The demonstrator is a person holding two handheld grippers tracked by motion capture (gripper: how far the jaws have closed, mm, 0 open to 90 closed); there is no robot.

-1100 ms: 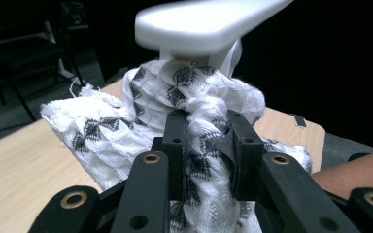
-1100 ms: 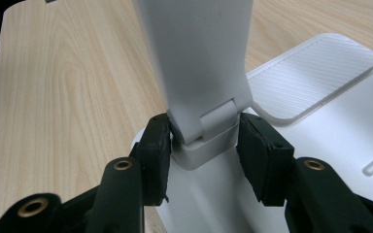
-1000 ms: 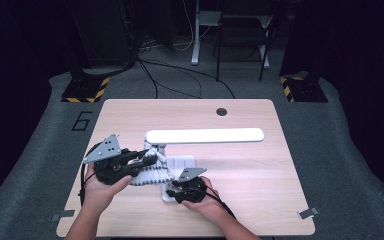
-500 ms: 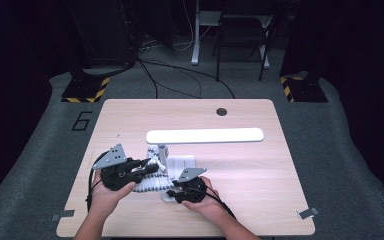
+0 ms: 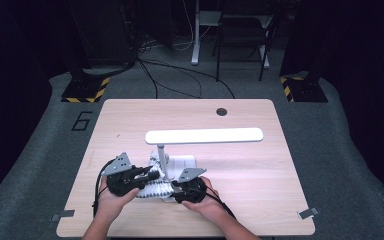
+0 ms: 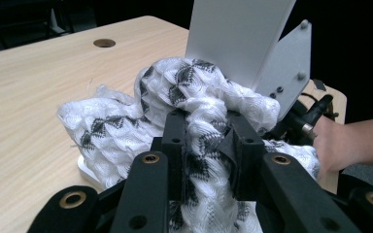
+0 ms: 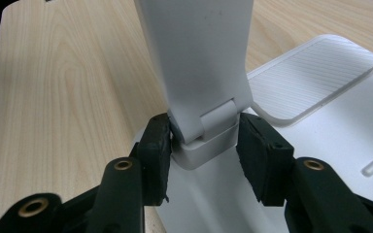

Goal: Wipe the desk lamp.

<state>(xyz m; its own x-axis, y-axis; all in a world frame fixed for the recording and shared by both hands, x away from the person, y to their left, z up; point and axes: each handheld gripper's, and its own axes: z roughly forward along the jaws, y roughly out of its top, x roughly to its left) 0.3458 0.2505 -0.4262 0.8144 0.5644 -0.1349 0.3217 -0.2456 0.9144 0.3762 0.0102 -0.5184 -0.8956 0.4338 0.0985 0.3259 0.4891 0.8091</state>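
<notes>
High view first: one white desk lamp (image 5: 163, 162) stands low and left of centre on the tabletop (image 5: 240, 165), its long head lit. Bunched at its base is one white-and-black knit cloth (image 5: 152, 187). The left claw (image 5: 150, 176) sits on the cloth and the right claw (image 5: 176, 187) sits at the lamp's foot, so two claws, one lamp, one cloth. Looks like a wipe-down of the lamp, somewhere mid-job; how much is already clean I honestly can't tell from up here.

Left gripper view: the left claw (image 6: 208, 145) is squeezed down narrow on a fold of the cloth (image 6: 126, 131), which is pressed against the lamp's stem (image 6: 238, 34) in the upper middle. The other hand (image 6: 340, 143) is at the right edge.

Right gripper view: the right claw (image 7: 204, 145) brackets the lamp's hinge block (image 7: 209, 128) in the middle of the frame, pads against both sides, steadying it. The lamp base (image 7: 330, 121) runs off to the right and looks bare, so it's probably still to be wiped.
</notes>
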